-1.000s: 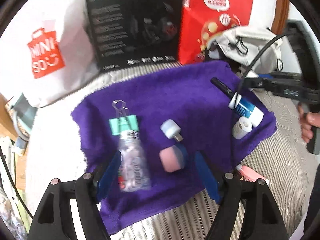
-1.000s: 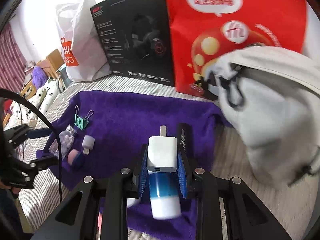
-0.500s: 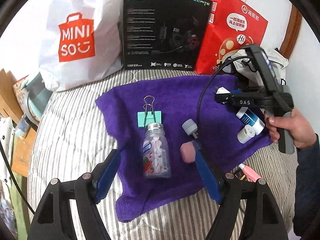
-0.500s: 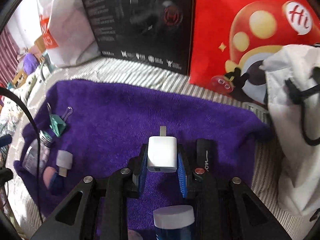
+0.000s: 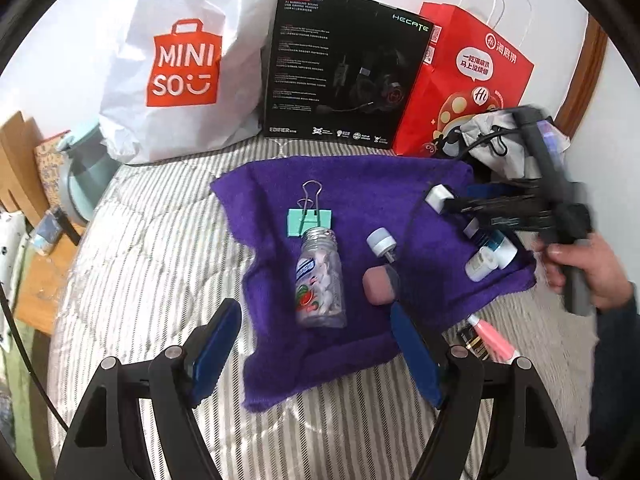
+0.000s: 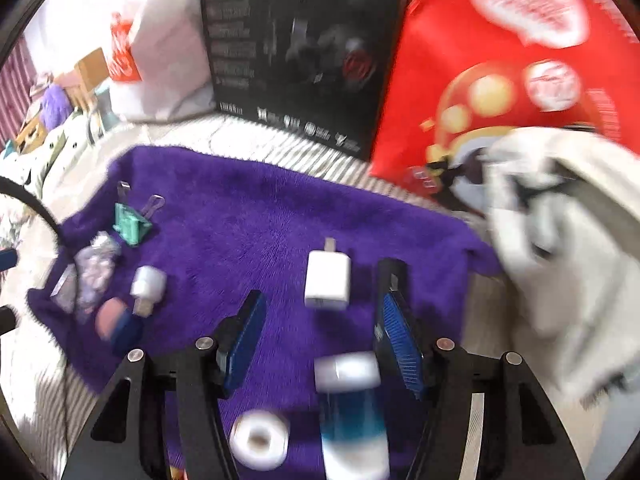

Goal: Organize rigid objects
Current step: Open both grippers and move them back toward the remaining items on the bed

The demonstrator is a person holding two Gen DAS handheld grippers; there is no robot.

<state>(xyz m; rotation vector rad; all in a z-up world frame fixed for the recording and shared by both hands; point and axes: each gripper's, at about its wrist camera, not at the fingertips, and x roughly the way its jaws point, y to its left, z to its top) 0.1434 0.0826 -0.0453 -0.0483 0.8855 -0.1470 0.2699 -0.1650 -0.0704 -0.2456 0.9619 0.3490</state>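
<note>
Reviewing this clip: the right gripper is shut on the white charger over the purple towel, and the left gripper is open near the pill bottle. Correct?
Not quite. The right wrist view shows the right gripper open, with the white charger lying free on the purple towel. The left gripper is open near the pill bottle.

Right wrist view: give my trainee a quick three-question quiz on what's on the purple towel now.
1. True or false: the right gripper is shut on the white charger.
2. What does the white charger lie on: A purple towel, B striped bedding, C red bag?
3. Which item lies beside the green binder clip in the left wrist view?

Key: 1 false, it is open. 2 A. 3 the clear candy bottle.
</note>
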